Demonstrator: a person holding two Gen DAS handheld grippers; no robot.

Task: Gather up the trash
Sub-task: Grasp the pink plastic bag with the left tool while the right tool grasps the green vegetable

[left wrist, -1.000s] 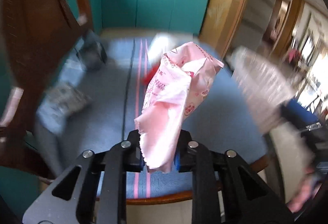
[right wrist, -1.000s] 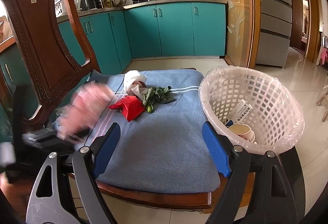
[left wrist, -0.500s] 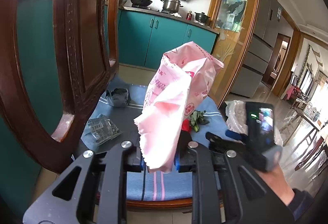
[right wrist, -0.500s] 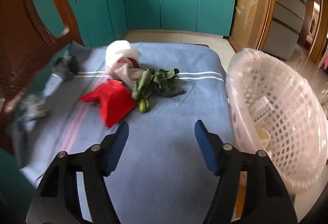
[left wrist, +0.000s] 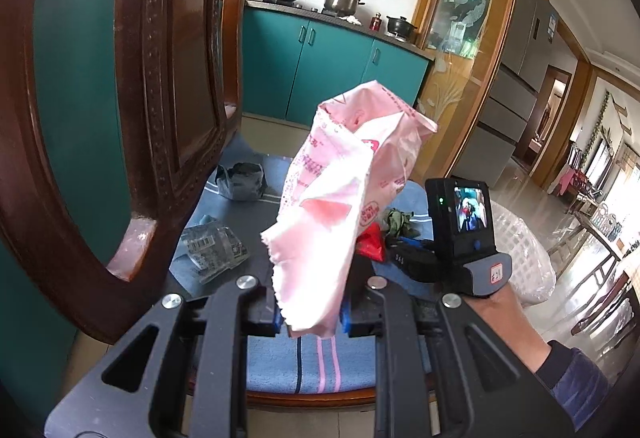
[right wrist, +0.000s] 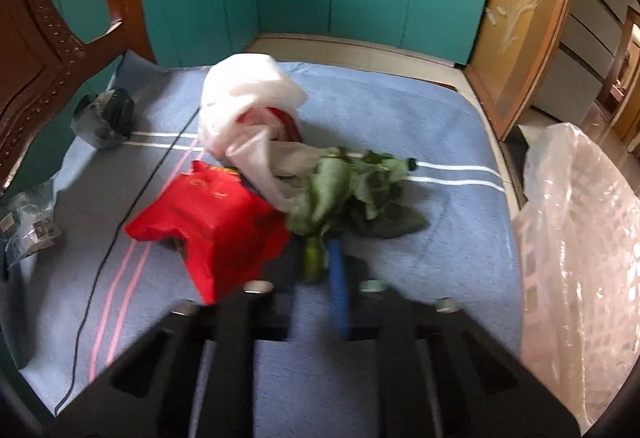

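My left gripper is shut on a crumpled pink wrapper and holds it up above the front of the blue cloth. My right gripper is low on the cloth with its jaws narrowed around the stem of a leafy green vegetable; the view is blurred. The right gripper also shows in the left wrist view. A red bag lies just left of the stem, with a white plastic bag behind it.
A lined white basket stands at the right edge of the blue cloth. A dark crumpled wrapper and a clear wrapper lie at the left. A wooden chair back rises close on the left.
My right gripper moved forward and down to the vegetable stem and its jaws narrowed from wide open. My left gripper holds the pink wrapper almost still.
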